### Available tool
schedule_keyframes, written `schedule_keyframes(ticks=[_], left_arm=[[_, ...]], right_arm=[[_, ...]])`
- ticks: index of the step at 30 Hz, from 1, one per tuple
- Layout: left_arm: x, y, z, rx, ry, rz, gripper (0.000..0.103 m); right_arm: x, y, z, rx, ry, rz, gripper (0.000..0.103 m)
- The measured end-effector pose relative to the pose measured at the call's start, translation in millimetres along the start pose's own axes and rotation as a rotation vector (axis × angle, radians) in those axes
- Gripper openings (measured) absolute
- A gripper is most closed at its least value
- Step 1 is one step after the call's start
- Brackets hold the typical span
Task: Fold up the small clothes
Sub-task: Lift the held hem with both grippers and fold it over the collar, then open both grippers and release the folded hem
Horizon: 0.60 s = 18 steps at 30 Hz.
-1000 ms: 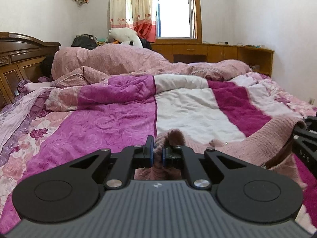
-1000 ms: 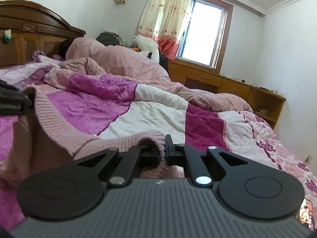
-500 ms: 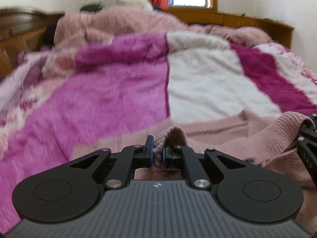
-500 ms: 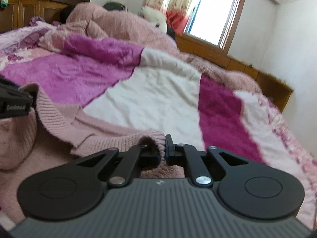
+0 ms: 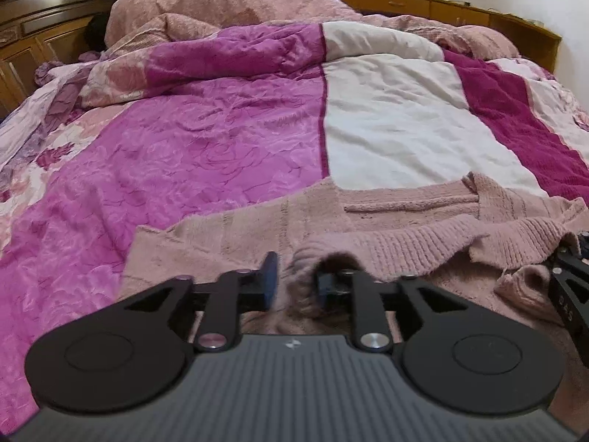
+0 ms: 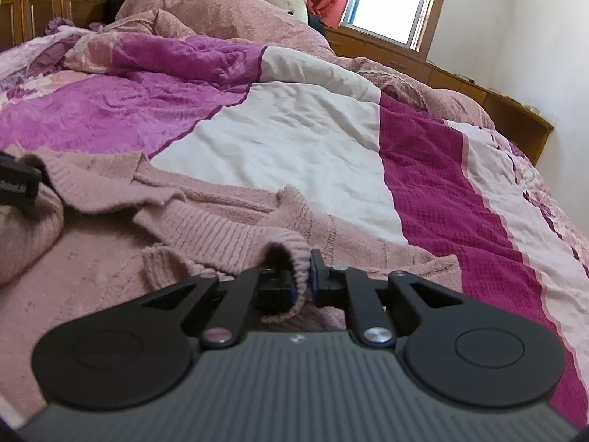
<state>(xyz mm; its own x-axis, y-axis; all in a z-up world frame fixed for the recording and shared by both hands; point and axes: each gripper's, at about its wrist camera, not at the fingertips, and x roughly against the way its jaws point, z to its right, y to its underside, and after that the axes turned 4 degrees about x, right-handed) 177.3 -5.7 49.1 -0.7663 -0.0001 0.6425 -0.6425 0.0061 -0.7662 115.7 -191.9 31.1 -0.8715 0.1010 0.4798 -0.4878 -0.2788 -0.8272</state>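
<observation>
A pink knit sweater [image 5: 405, 243] lies spread on the bed quilt [image 5: 221, 147], its ribbed edge bunched toward me. My left gripper [image 5: 296, 283] sits low over the near edge. Its jaws are opening, and a fold of the sweater stands between them, with a gap beside the left pad. In the right wrist view the sweater [image 6: 206, 228] runs leftward. My right gripper [image 6: 302, 283] has a ribbed fold between its pads, still touching both while the jaws are opening. Each gripper shows at the edge of the other view: right gripper [image 5: 567, 294], left gripper [image 6: 14, 184].
The quilt [image 6: 294, 140] has purple, white and dark red panels. A heaped pink duvet [image 5: 239, 3] lies at the far end by the wooden headboard [image 5: 36, 18]. A low wooden cabinet [image 5: 478, 14] runs under the window [image 6: 390, 0].
Both grippers came down with the sweater, which now rests flat on the quilt. The left jaws have parted from the fold, and the right jaws have widened slightly.
</observation>
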Motion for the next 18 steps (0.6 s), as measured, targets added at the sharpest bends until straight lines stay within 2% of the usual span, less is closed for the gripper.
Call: schedule_keyframes(ticks=[1,3,5,18], left_arm=[[4.8,-0.5,-1.4,0.004,-0.007,-0.002,0.042],[13.5,-0.5,-4.8,0.01,-0.004,-0.002,0.044],[22.3,0.8,-8.2,0.014,0.006,-0.003,0.045],[78.8,12.7,-14.9,-0.008,0.001,0.007,0.047]], right_arm=[[3.8,-0.2,1.0,-0.007,-0.002,0.006,0.021],[15.2,1.4,1.6,-0.018,-0.004,0.031,0.04],[27.7,4.5,1.0,-0.031,-0.002,0.05,0.047],[80.2,7.9,1.5,-0.084,-0.016,0.097,0.047]])
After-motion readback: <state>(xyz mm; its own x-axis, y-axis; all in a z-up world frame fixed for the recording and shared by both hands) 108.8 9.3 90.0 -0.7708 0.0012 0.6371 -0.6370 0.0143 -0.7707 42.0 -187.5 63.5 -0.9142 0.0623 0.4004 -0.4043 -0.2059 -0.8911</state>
